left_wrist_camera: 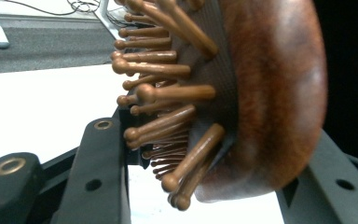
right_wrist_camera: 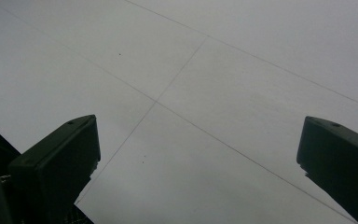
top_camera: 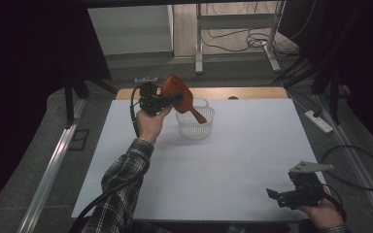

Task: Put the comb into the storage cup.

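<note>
My left gripper clamps a glossy wooden brush (round-tipped pegs) above the mesh basket; my right gripper gapes.

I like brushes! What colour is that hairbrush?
The hairbrush is reddish-brown wood, clearest in the left gripper view.

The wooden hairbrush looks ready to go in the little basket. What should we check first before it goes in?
1. Left gripper clamped on the hairbrush: ok.
2. Fingers on the brush head, not the handle: ok.
3. Handle tip over the clear basket: ok.
4. Basket upright on the white table: ok.
5. Basket empty inside: cannot tell.
6. Right gripper open and well away: ok.
</note>
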`<state>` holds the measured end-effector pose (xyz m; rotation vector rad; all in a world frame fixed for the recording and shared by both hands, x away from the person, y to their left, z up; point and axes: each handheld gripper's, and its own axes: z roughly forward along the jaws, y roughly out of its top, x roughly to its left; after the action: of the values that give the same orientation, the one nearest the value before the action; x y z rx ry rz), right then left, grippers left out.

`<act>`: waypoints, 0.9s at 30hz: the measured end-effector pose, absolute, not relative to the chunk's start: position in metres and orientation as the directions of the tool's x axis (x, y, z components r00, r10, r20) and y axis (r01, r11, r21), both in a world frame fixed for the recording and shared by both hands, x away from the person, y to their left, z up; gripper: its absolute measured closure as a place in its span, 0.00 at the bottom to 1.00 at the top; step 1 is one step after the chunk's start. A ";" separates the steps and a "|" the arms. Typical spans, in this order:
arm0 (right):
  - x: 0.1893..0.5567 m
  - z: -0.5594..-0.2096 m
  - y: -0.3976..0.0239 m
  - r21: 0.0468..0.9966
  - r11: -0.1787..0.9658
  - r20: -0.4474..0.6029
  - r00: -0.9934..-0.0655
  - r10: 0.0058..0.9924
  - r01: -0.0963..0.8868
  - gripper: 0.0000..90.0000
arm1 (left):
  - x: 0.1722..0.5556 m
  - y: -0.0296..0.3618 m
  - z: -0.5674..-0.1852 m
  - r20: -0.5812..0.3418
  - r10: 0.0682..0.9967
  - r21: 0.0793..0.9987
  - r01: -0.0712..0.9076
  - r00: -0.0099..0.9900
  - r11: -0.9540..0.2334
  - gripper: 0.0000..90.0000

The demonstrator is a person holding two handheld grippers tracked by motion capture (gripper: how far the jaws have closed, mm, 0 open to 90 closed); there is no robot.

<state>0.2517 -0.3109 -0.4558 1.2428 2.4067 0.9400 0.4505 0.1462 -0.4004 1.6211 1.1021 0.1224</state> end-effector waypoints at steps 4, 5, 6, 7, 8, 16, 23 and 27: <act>0.252 -0.456 -0.311 0.656 0.421 0.052 -0.595 0.802 0.626 0.00 | 0.451 0.143 -0.404 -0.441 0.701 0.812 0.583 0.560 0.046 0.59; 0.252 -0.456 -0.311 0.656 0.422 0.052 -0.595 0.802 0.626 0.00 | 0.451 0.141 -0.406 -0.441 0.703 0.811 0.583 0.559 0.045 0.59; 0.252 -0.456 -0.311 0.656 0.423 0.051 -0.596 0.801 0.625 0.00 | 0.451 0.140 -0.407 -0.442 0.701 0.811 0.584 0.560 0.044 0.59; 0.252 -0.456 -0.311 0.657 0.423 0.050 -0.597 0.801 0.624 0.00 | 0.451 0.139 -0.408 -0.440 0.703 0.810 0.585 0.558 0.043 0.59; 0.251 -0.456 -0.310 0.657 0.425 0.049 -0.598 0.800 0.623 0.00 | 0.450 0.138 -0.409 -0.436 0.706 0.811 0.583 0.558 0.040 0.59; 0.251 -0.456 -0.310 0.654 0.428 0.049 -0.600 0.799 0.624 0.00 | 0.451 0.132 -0.418 -0.436 0.714 0.806 0.591 0.547 0.039 0.59; 0.252 -0.456 -0.310 0.650 0.432 0.050 -0.602 0.797 0.625 0.00 | 0.450 0.127 -0.428 -0.449 0.715 0.799 0.599 0.537 0.051 0.59; 0.252 -0.456 -0.310 0.649 0.430 0.052 -0.601 0.798 0.627 0.00 | 0.450 0.125 -0.432 -0.453 0.716 0.798 0.599 0.531 0.061 0.59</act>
<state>0.2520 -0.3098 -0.4564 1.2370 2.4227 0.9306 0.4495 0.1252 -0.4321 1.6188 1.1409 0.1270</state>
